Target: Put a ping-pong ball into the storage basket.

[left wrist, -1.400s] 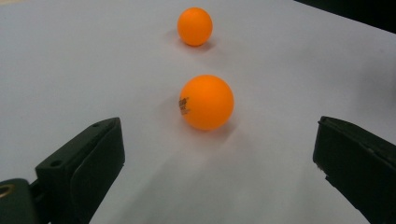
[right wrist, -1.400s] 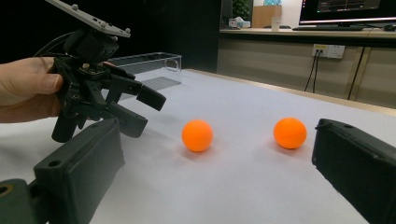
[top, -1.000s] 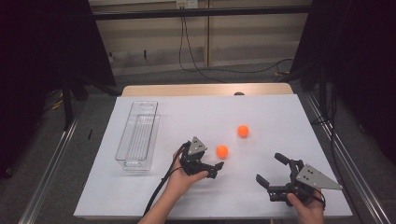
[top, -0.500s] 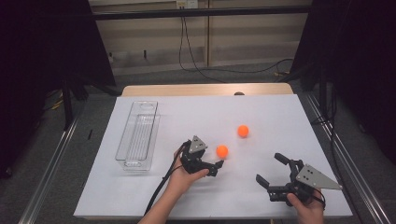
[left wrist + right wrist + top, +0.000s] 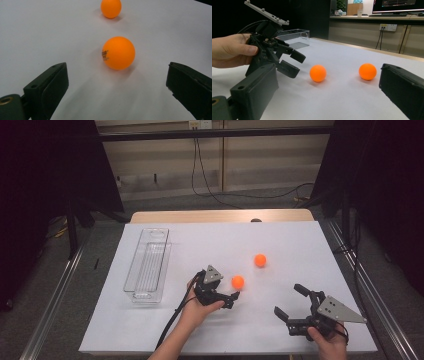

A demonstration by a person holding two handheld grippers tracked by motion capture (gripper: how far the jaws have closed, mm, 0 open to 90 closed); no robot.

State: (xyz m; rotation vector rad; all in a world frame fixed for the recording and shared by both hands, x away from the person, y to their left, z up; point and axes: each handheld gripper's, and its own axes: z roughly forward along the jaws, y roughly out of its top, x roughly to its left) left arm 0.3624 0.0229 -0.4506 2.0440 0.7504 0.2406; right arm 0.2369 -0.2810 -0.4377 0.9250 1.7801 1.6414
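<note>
Two orange balls lie on the white table. In the high view my left gripper is open, pointing right at the nearer ball. The second ball rests farther back and to the right. The left gripper view has the nearer ball just ahead of the wide-apart jaws, not touching them, and the other ball beyond it. My right gripper is open near the front right edge, holding nothing. Its view faces both balls and the left gripper.
A clear plastic tray stands lengthwise on the left part of the table, its long side running front to back; it also appears behind the left hand as the tray. A cable trails from the left gripper toward the front edge.
</note>
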